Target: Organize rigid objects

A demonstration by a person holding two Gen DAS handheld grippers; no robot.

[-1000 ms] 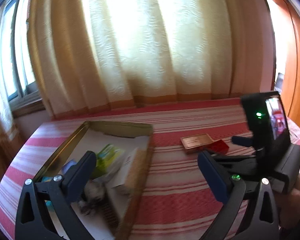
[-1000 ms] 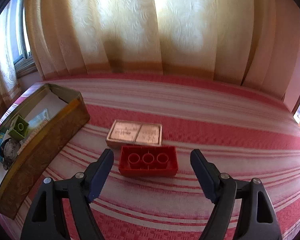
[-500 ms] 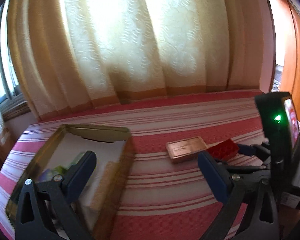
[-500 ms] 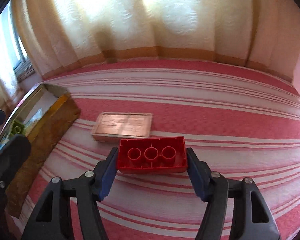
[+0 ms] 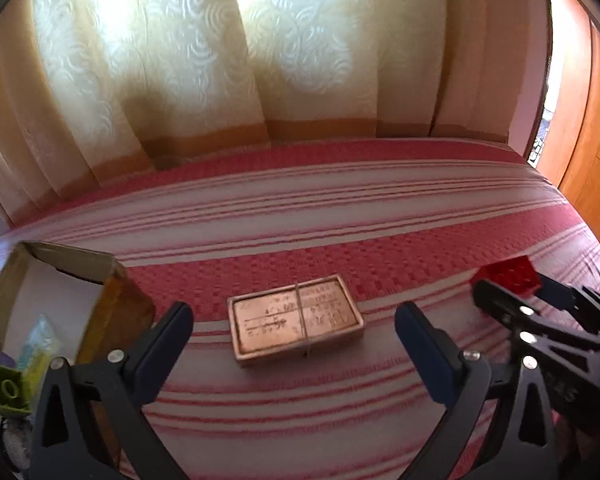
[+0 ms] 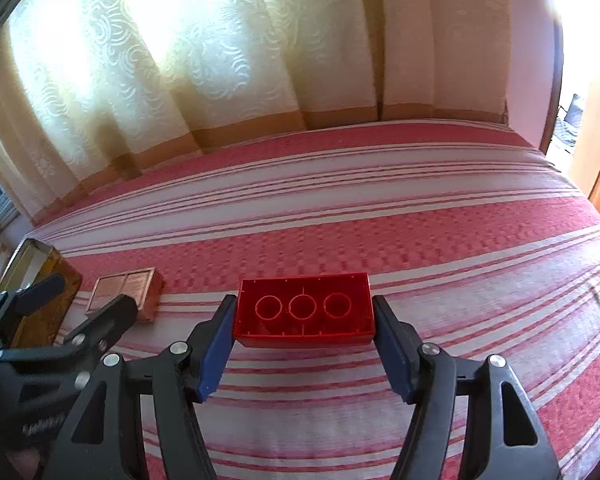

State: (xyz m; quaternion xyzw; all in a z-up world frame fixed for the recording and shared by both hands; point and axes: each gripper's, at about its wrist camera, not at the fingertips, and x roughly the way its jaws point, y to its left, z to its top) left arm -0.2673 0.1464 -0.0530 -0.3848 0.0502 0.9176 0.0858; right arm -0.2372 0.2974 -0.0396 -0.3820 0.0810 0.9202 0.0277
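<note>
The right tool (image 6: 304, 344) now clamps the red brick (image 6: 304, 308), having closed from wide open, and holds it raised, away from the copper box (image 5: 296, 326). The left tool (image 5: 290, 344) now faces that box.

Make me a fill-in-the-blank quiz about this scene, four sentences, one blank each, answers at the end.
1. The right gripper is shut on a brick whose colour is ____.
2. The brick's hollow underside shows ____ round tubes.
3. The left gripper is open, its fingers either side of the ____ tin.
4. The green brick lies inside the ____.

Answers: red; three; copper; box
</note>
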